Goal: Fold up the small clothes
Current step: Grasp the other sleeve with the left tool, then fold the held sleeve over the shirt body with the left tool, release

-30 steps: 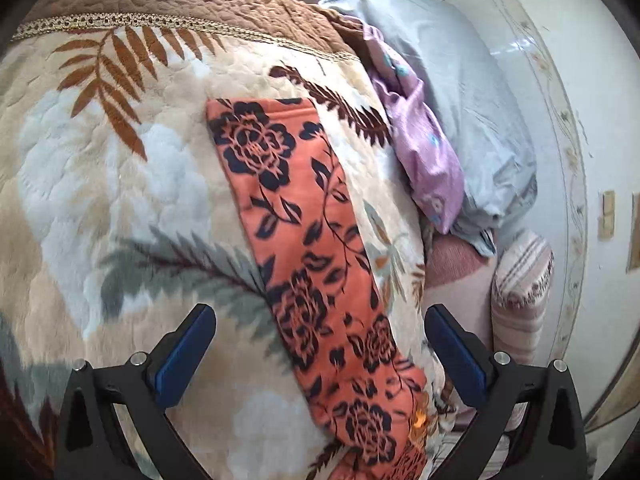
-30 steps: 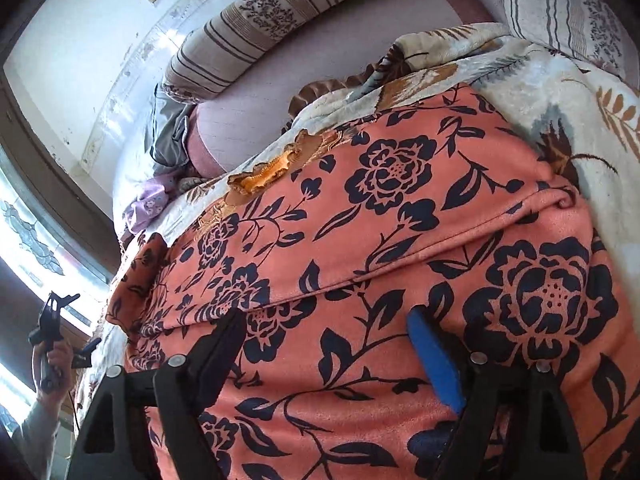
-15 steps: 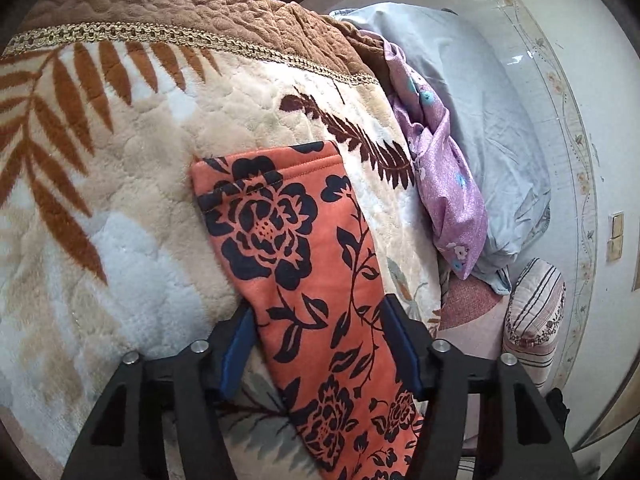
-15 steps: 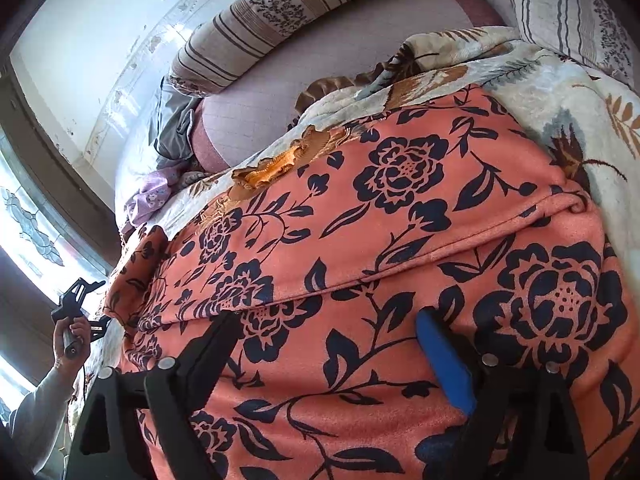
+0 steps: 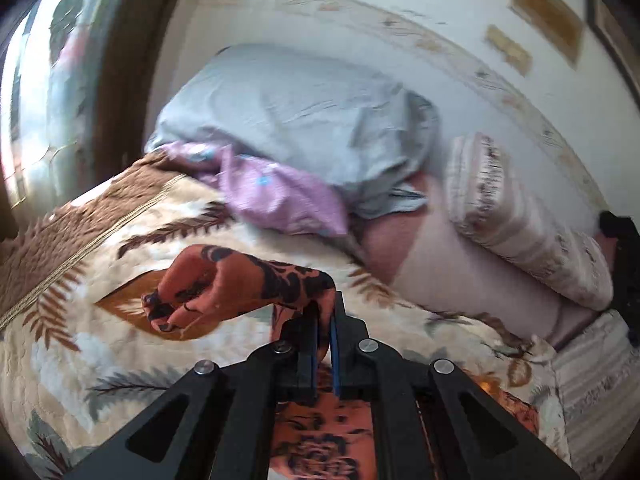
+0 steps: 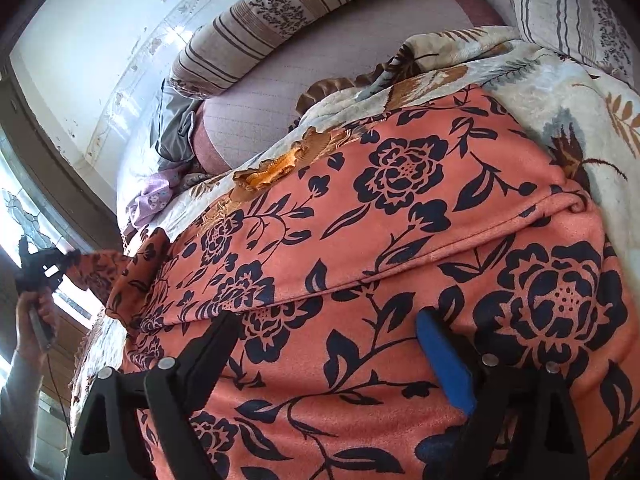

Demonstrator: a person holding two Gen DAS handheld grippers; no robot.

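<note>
An orange garment with dark blue flowers (image 6: 400, 240) lies spread on a leaf-patterned blanket (image 6: 580, 120) on the bed. My left gripper (image 5: 325, 320) is shut on the garment's far end (image 5: 224, 280) and holds it lifted above the blanket, the cloth bunched and hanging. It also shows far left in the right wrist view (image 6: 52, 264), held in a hand. My right gripper (image 6: 328, 332) is open, its fingers resting low over the garment's near part, nothing between them.
A grey pillow (image 5: 300, 120) and a purple cloth (image 5: 280, 196) lie at the blanket's far edge. Striped cushions (image 5: 520, 224) (image 6: 304, 12) lie along the white wall. A window (image 5: 36, 80) is at the left.
My left gripper closed on the garment's end and lifted it off the blanket, swinging the view toward the wall. My right gripper stayed open over the garment.
</note>
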